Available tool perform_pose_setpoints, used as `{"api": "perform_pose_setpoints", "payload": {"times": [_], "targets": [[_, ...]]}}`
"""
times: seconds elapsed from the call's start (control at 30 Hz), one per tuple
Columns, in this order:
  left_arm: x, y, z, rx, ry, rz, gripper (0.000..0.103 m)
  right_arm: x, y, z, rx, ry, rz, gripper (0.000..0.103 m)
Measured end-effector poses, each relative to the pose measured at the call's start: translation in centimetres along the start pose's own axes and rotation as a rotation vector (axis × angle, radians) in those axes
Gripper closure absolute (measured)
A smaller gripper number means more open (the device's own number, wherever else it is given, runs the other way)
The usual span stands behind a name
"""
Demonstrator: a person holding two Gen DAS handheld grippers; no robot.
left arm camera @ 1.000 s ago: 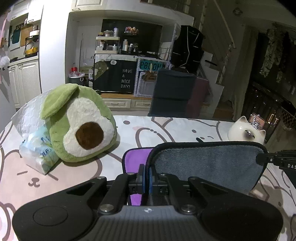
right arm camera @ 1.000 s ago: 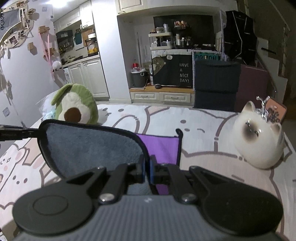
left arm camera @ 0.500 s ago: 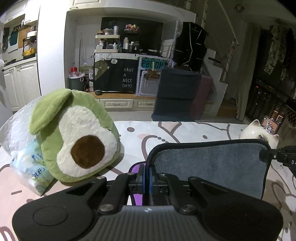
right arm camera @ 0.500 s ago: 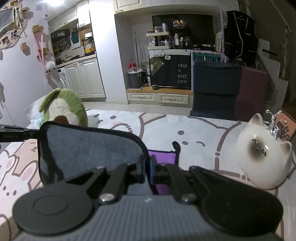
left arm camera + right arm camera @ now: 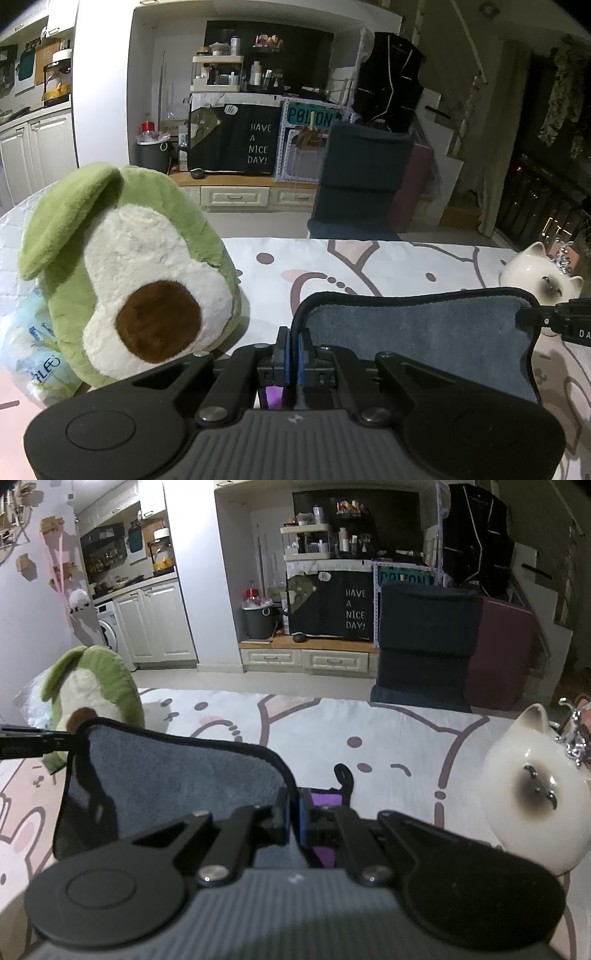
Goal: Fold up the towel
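The grey towel (image 5: 417,343) is held up over the bench (image 5: 388,266) by its top corners, one pinched in the left gripper (image 5: 293,354), the other in the right gripper (image 5: 294,821); both pairs of fingers are pressed together on its edge. The fold is judged unfinished: the lifted half is not yet laid down. "HAVE A NICE DAY!" is read on a black sign (image 5: 258,144).

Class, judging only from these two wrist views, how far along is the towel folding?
Done: both corners are gripped. The left gripper and right gripper each pinch the grey towel. In hand: the lifted edge hangs stretched between them over the purple side. Left: laying that edge down on the table and letting go.
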State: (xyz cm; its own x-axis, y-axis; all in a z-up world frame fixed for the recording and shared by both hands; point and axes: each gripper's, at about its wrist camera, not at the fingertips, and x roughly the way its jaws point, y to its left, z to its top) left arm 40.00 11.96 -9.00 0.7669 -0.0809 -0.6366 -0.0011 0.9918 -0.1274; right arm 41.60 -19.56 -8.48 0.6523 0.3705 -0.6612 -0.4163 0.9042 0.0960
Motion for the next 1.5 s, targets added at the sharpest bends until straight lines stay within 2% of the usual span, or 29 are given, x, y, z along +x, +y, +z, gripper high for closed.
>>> {"api": "perform_pose_setpoints", "payload": {"times": [0.53, 0.63, 0.67, 0.7, 0.73, 0.77, 0.8, 0.83, 0.87, 0.93, 0.97, 1.03, 1.17, 1.5], "targets": [[3.9, 0.7, -0.5, -0.013, 0.064, 0.014, 0.099, 3.9, -0.4, 0.1, 0.014, 0.067, -0.027, 0.097], [4.3, 0.7, -0.6, -0.020, 0.084, 0.011, 0.094, 4.3, -0.6, -0.1, 0.035, 0.065, -0.011, 0.090], [4.4, 0.8, -0.6, -0.030, 0.092, 0.016, 0.085, 4.3, -0.7, -0.1, 0.046, 0.063, 0.008, 0.073], [4.5, 0.8, -0.7, -0.038, 0.103, 0.028, 0.078, 4.3, -0.9, -0.1, 0.059, 0.061, 0.011, 0.061], [4.7, 0.8, -0.7, -0.042, 0.116, 0.039, 0.063, 4.4, -0.9, -0.2, 0.066, 0.064, 0.008, 0.043], [4.9, 0.8, -0.7, -0.044, 0.130, 0.050, 0.053, 4.4, -0.9, -0.3, 0.065, 0.067, 0.010, 0.035], [4.9, 0.7, -0.7, -0.044, 0.141, 0.054, 0.050, 4.4, -0.8, -0.4, 0.061, 0.072, 0.013, 0.034], [5.0, 0.7, -0.7, -0.044, 0.153, 0.058, 0.042, 4.4, -0.7, -0.5, 0.060, 0.079, 0.015, 0.032], [4.9, 0.7, -0.8, -0.047, 0.163, 0.064, 0.032, 4.5, -0.6, -0.5, 0.065, 0.088, 0.016, 0.027], [4.9, 0.7, -0.8, -0.057, 0.181, 0.074, 0.020, 4.6, -0.5, -0.6, 0.086, 0.107, 0.018, 0.018], [4.8, 0.6, -0.8, -0.058, 0.187, 0.075, 0.016, 4.6, -0.5, -0.6, 0.095, 0.121, 0.017, 0.010], [4.7, 0.3, -0.8, -0.050, 0.202, 0.078, 0.010, 4.8, -0.3, -0.7, 0.105, 0.149, 0.013, 0.003], [4.4, -0.4, -0.7, -0.029, 0.213, 0.095, 0.000, 4.7, -0.1, -0.8, 0.113, 0.166, 0.003, 0.001], [3.4, -2.0, -0.8, 0.006, 0.268, 0.098, 0.000, 3.7, 0.4, -0.5, 0.102, 0.187, -0.031, 0.000]]}}
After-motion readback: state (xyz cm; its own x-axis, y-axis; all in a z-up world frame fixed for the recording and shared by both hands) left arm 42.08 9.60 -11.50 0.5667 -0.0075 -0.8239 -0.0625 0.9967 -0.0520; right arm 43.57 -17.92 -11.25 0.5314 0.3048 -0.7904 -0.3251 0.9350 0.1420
